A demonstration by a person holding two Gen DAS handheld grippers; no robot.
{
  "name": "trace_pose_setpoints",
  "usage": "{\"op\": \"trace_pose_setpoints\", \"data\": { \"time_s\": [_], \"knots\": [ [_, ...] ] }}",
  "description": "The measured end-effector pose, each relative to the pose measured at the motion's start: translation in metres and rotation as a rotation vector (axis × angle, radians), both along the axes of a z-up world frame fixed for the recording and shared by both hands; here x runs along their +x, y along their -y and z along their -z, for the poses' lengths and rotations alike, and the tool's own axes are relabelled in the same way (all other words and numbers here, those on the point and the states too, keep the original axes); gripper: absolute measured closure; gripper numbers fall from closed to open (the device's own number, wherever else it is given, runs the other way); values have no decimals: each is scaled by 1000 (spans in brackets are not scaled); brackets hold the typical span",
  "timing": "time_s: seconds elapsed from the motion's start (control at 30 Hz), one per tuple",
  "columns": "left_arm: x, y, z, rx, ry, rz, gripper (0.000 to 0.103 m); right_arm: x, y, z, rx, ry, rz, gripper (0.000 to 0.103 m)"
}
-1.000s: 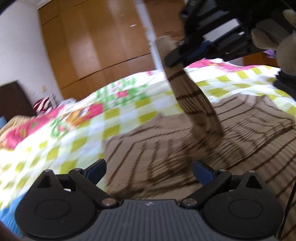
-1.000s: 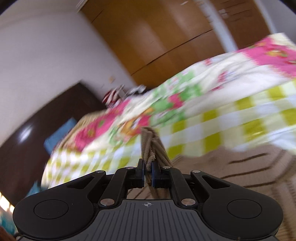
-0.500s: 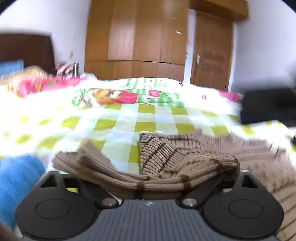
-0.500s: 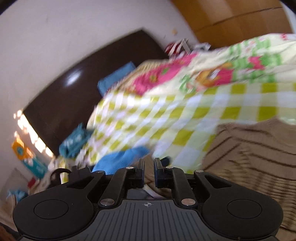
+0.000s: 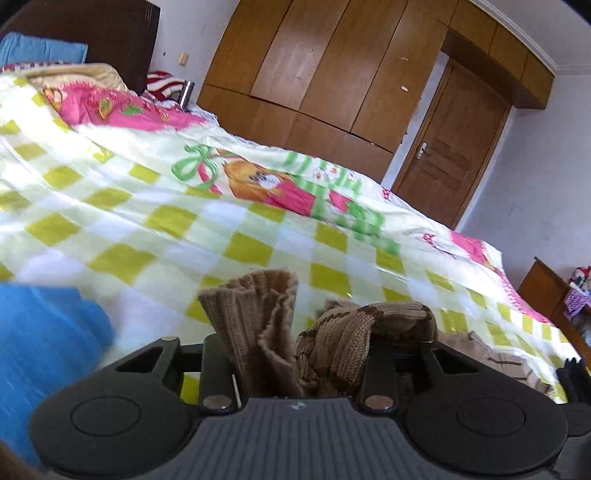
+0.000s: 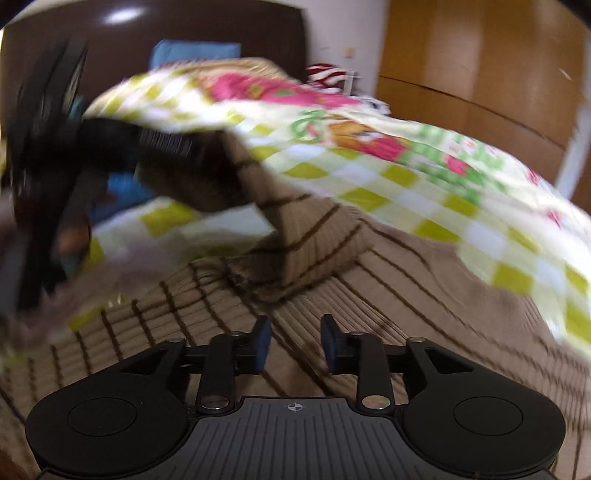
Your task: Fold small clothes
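Observation:
A brown knit sweater with dark stripes [image 6: 369, 314] lies spread on the checked quilt [image 5: 147, 221]. My left gripper [image 5: 295, 354] is closing on a bunched fold of it [image 5: 266, 332]; the fabric fills the gap and hides the pads. In the right wrist view that gripper [image 6: 48, 155] is a blur at the left, and the held part [image 6: 258, 192] rises from the sweater's body up to it. My right gripper [image 6: 295, 343] hangs just above the sweater's body. Its jaws are opening, the blue pads [image 6: 262, 343] stand apart, and nothing is between them.
A blue cloth [image 5: 44, 350] lies on the bed at the left. A dark headboard [image 6: 184, 26] with a blue pillow [image 5: 37, 50] stands at the bed's far end. Behind the bed are a wooden wardrobe [image 5: 314, 74] and door [image 5: 450, 147]; a wooden side table [image 5: 546, 291] stands at the right.
My right gripper has let go of the sleeve, opened and dropped towards the sweater's body. My left gripper has closed onto a bunched fold and rolled while moving across the bed.

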State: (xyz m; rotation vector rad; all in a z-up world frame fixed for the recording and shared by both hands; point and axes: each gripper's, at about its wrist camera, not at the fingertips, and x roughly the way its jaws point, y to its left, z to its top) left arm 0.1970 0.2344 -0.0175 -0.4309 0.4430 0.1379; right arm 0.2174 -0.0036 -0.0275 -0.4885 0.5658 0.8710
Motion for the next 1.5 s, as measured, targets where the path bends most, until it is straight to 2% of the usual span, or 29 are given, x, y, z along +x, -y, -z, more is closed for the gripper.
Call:
{"op": "trace_pose_setpoints", "data": {
  "time_s": [0.07,0.1,0.13,0.2,0.23,0.4,0.53,0.6,0.67,0.73,0.8,0.9,0.97,1.07,1.13,1.17,1.23,1.33,1.37,1.5],
  "knots": [
    [-1,-9,-2,8,0,-6,57,-2,-14,9,-66,70,-10,75],
    [-2,-14,-2,-1,1,-9,57,-2,-19,14,-94,102,7,79],
    [-5,-19,-1,-10,2,-12,57,1,-22,17,-104,106,37,83],
    [-8,-27,-1,-9,2,-26,58,10,-20,14,-73,58,90,97],
    [-10,-30,0,-4,3,-33,58,13,-17,11,-56,46,113,100],
    [-19,-45,2,-11,10,-52,58,33,-1,-20,151,-70,239,101],
    [-24,-49,3,-22,17,-56,58,38,-13,-40,285,-67,232,101],
    [-25,-50,3,-30,23,-58,58,39,-25,-44,314,-47,217,101],
    [-27,-51,2,-33,29,-55,58,44,-33,-42,346,-74,216,101],
    [-28,-51,1,-41,37,-48,58,43,-39,-31,307,-89,208,101],
    [-28,-53,1,-64,45,-38,58,34,-41,-16,215,-60,183,97],
    [-25,-51,1,-75,51,-27,58,29,-36,5,115,-147,164,92],
    [-25,-48,0,-78,62,-14,58,24,-26,4,124,-154,183,91],
    [-25,-46,-1,-82,76,-3,58,15,-17,-22,182,-75,189,85],
    [-25,-47,0,-95,81,-7,58,12,-22,-35,203,-37,139,64],
    [-25,-48,-1,-105,85,-10,58,10,-29,-38,196,-19,101,60],
    [-28,-50,-1,-123,99,-12,58,13,-42,-34,171,-13,82,64],
    [-31,-55,0,-134,113,-7,58,26,-41,-33,224,-140,130,62],
    [-30,-56,2,-138,111,-3,58,24,-40,-33,229,-143,136,60],
    [-29,-58,7,-157,111,10,58,4,-61,-31,136,2,58,60]
  ]
}}
